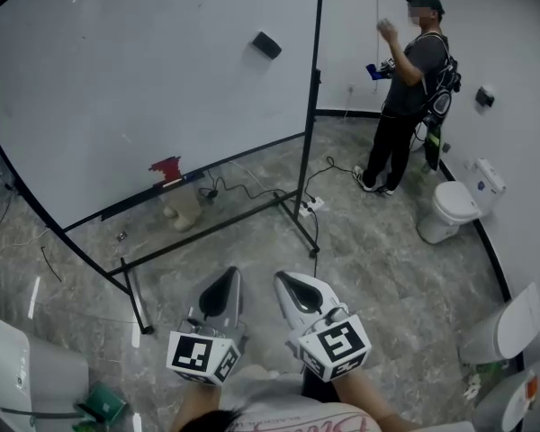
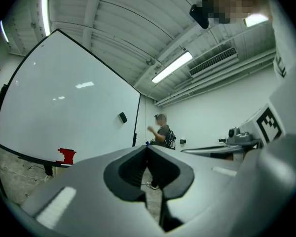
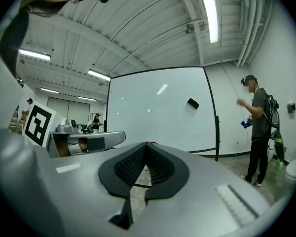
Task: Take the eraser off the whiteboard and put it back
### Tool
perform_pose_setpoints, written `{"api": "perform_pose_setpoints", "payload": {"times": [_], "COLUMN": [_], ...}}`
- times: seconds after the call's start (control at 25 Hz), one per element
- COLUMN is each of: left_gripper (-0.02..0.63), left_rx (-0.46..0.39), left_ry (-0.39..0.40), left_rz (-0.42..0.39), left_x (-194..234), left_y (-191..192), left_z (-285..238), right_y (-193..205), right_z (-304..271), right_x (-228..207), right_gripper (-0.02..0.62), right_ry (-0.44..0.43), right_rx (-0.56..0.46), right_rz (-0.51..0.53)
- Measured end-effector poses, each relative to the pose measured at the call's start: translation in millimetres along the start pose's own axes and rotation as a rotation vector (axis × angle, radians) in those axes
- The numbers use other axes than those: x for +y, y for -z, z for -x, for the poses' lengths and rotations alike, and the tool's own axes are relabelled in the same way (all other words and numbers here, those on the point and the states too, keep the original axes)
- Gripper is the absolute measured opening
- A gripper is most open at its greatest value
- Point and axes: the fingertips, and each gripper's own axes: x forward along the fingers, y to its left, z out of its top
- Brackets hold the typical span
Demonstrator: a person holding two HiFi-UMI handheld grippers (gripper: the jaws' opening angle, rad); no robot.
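Observation:
A small black eraser (image 1: 266, 45) sticks high on the right part of the whiteboard (image 1: 135, 88). It also shows as a dark block, the eraser (image 3: 193, 103), in the right gripper view and as the eraser (image 2: 122, 117) in the left gripper view. My left gripper (image 1: 230, 276) and right gripper (image 1: 282, 282) are held side by side low in the head view, well short of the board. Both point level toward it with tips touching and nothing between them, seen at the left gripper (image 2: 147, 147) and right gripper (image 3: 146, 144).
The board stands on a black wheeled frame (image 1: 216, 228) with cables on the marble floor under it. A red object (image 1: 166, 168) sits on the board's tray. A person (image 1: 405, 88) stands at the back right near a white toilet (image 1: 454, 203). More white fixtures (image 1: 508, 327) line the right wall.

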Motion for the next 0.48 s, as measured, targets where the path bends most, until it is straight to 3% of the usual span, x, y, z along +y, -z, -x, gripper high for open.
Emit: {"api": "perform_pose_setpoints", "payload": {"times": [0.48], "left_gripper": [0.0], "left_rx": [0.012], "left_ry": [0.009], "left_rz": [0.031], "left_x": [22], "left_y": [17], "left_z": [-49], "right_y": [7], "right_z": [-38], "right_x": [-34], "right_gripper": [0.0], "right_ry": [-0.006], "right_rx": [0.01], "right_rz": [0.0]}}
